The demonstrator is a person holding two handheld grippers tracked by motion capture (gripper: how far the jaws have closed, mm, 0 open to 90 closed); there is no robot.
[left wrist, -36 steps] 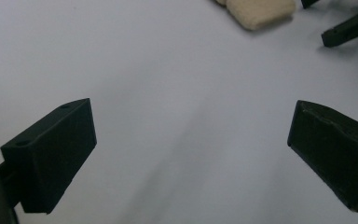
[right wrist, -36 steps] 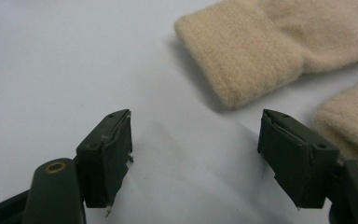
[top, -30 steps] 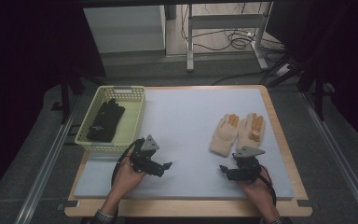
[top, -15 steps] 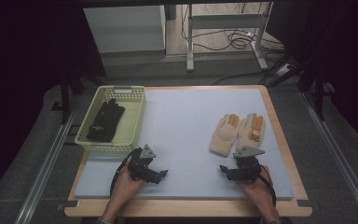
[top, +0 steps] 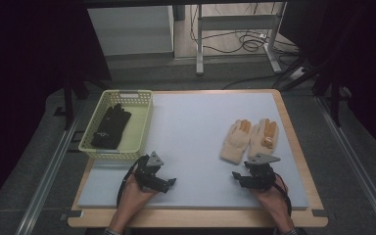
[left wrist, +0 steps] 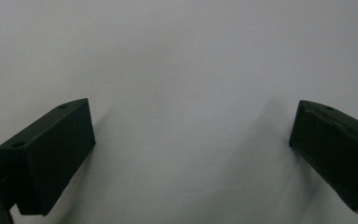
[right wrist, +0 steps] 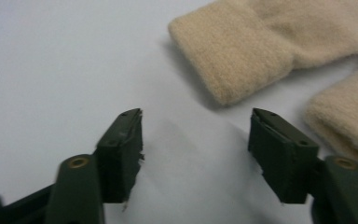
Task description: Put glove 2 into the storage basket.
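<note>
Two beige gloves with orange fingertips [top: 237,142] [top: 264,137] lie side by side on the pale mat at the right. My right gripper [top: 237,177] rests just in front of them, jaws pointing left. In the right gripper view my right gripper [right wrist: 196,135] is open over bare mat and its jaws have just been closing with nothing between them. One glove's cuff [right wrist: 242,60] lies just beyond the tips, and the other glove [right wrist: 345,116] is at the right. My left gripper [top: 169,182] sits low at the front left. In its own view my left gripper [left wrist: 191,140] is wide open over bare mat.
A yellow-green basket [top: 142,127] stands at the mat's left edge with a black glove [top: 110,127] inside. The pale mat [top: 196,127] lies on a wooden table [top: 293,147]. Metal rails run along both sides.
My left hand has sunk toward the mat and drawn a little nearer the front edge. The right hand has stayed in place, and the gloves have not moved.
</note>
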